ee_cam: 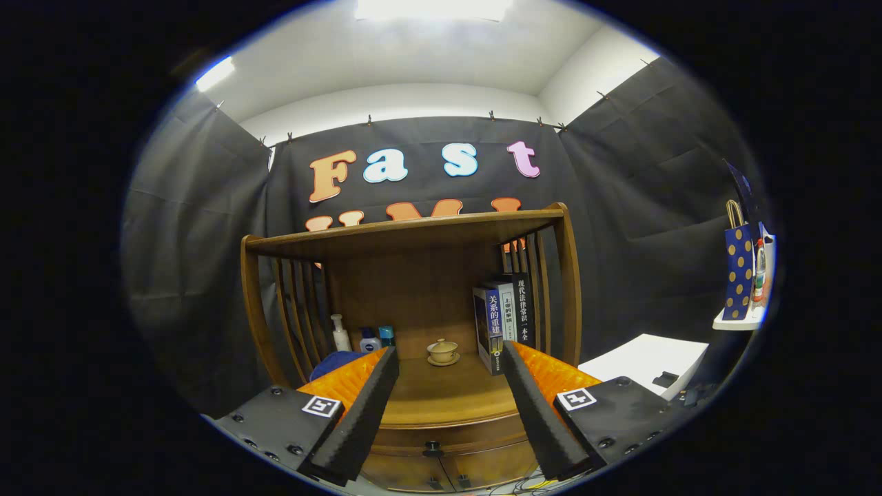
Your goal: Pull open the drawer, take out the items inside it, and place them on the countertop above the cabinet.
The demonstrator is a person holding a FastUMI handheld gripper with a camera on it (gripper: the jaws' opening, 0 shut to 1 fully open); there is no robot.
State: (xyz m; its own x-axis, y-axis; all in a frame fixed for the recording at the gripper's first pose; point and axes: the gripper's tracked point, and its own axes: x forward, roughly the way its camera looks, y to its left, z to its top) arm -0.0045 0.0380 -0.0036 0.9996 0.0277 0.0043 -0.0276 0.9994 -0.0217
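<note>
Jaws: my gripper (441,413) stands wide open with nothing held; the two fingers splay across the lower middle of the frame, and I see counter between them.

Drawer: the drawer (441,439) sits shut at the bottom centre, just under the counter's front edge and low between the fingers. I can't see what is inside.

Knob: a small dark knob (433,449) sits mid-front on the drawer. I judge this the only sensible hold: close both fingers around it and pull straight out.

How it should handle: the drawer looks like solid wood, so I expect it stiff and fairly heavy, with some drag on its runners. The knob is small and may be smooth, so a weak pinch could slip off.

Counter: the wooden counter (448,399) runs from the fingers back to the cabinet's rear panel, at frame centre. Its front part is bare, good ground for setting things down.

On the counter: a lidded teacup (442,351) on a saucer stands at centre, beyond the fingers; fragile, so I'd keep clear. Books (501,318) stand upright to its right. Bottles (360,336) stand at the back left, with something blue in front of them behind the left finger.

Far right: a dotted gift bag (739,272) on a white shelf, well apart from the cabinet.
</note>
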